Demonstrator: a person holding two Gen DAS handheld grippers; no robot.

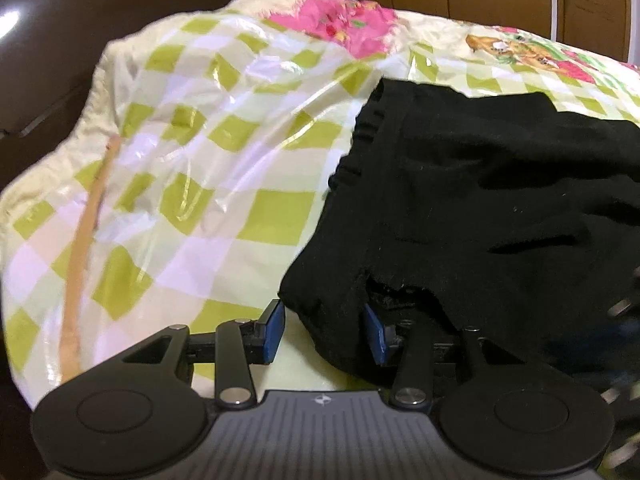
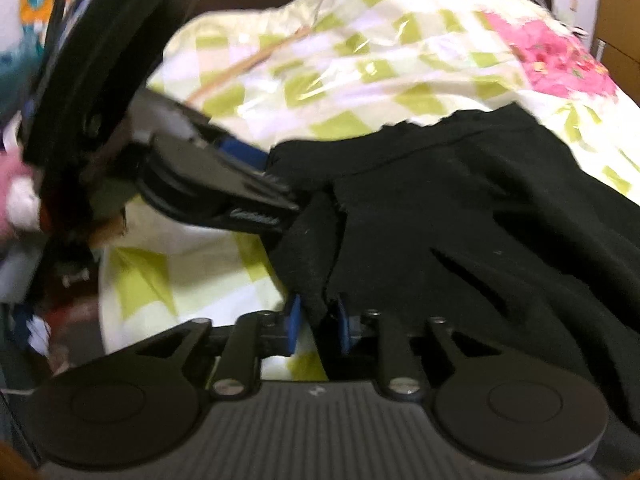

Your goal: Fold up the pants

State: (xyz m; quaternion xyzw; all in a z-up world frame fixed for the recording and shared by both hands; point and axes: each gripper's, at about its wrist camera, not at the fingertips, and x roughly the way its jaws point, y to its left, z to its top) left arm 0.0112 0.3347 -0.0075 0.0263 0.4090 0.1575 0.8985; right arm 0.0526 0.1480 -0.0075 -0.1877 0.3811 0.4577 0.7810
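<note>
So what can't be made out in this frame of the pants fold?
- Left wrist view: the black pants drape over the left gripper, so its right pad and grip are partly hidden.
- Left wrist view: the pants run off the right edge; their full shape is cut off.
- Right wrist view: the left gripper and the clutter behind it are motion-blurred.
- Right wrist view: cloth fills the right gripper; the pants' lower part is hidden.
</note>
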